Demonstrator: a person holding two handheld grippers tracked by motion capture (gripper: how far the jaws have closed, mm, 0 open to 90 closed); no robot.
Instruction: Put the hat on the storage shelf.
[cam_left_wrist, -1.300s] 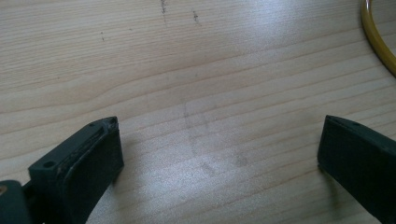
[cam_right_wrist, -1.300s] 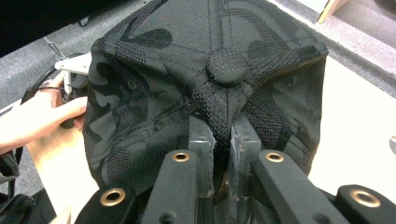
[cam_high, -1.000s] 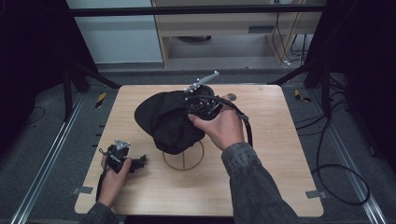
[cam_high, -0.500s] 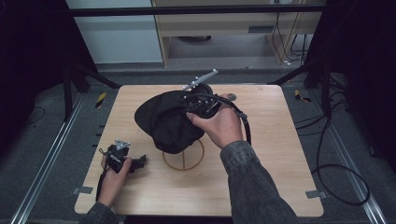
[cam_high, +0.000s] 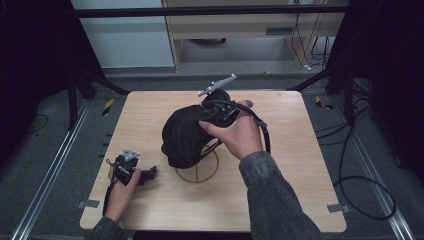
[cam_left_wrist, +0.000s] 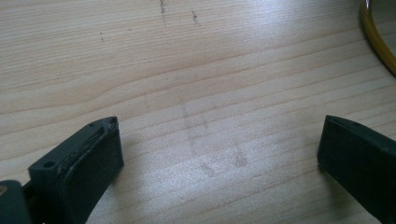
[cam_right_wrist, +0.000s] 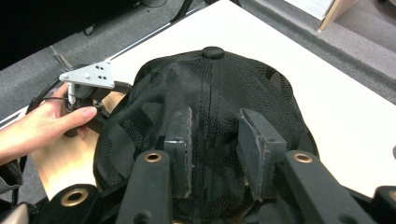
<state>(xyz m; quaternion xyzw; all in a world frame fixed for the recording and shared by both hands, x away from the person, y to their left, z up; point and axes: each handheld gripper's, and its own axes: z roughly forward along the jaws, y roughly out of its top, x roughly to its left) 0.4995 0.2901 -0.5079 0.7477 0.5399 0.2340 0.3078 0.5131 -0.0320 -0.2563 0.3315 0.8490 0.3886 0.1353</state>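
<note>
1. Looking down from the high view, one black cap (cam_high: 186, 135) sits on one gold wire stand (cam_high: 197, 170) at the centre of the frame, on the wooden table (cam_high: 300, 190). The right gripper (cam_high: 212, 112) rests against the cap's upper right side, in the same spot as a second ago; its jaws have just been opening, with cap fabric between them. The left gripper (cam_high: 145, 174) lies at the lower left of the frame, unmoved since the earlier frames, well apart from the cap. I count two grippers, two hands, one cap and one stand.

2. Through the left gripper view, its two black jaws stand wide apart over bare table wood (cam_left_wrist: 196, 93), nothing between them. One arc of the stand's gold ring (cam_left_wrist: 376, 39) curves through the upper right corner.

3. Through the right gripper view, the cap (cam_right_wrist: 210, 93) spreads across the middle, its top button near the upper centre. The two pads (cam_right_wrist: 180, 140) stand slackened, a strip of mesh between them, not clenched on it. At the left of the frame, the other hand (cam_right_wrist: 37, 123) holds the left gripper (cam_right_wrist: 91, 93).
</note>
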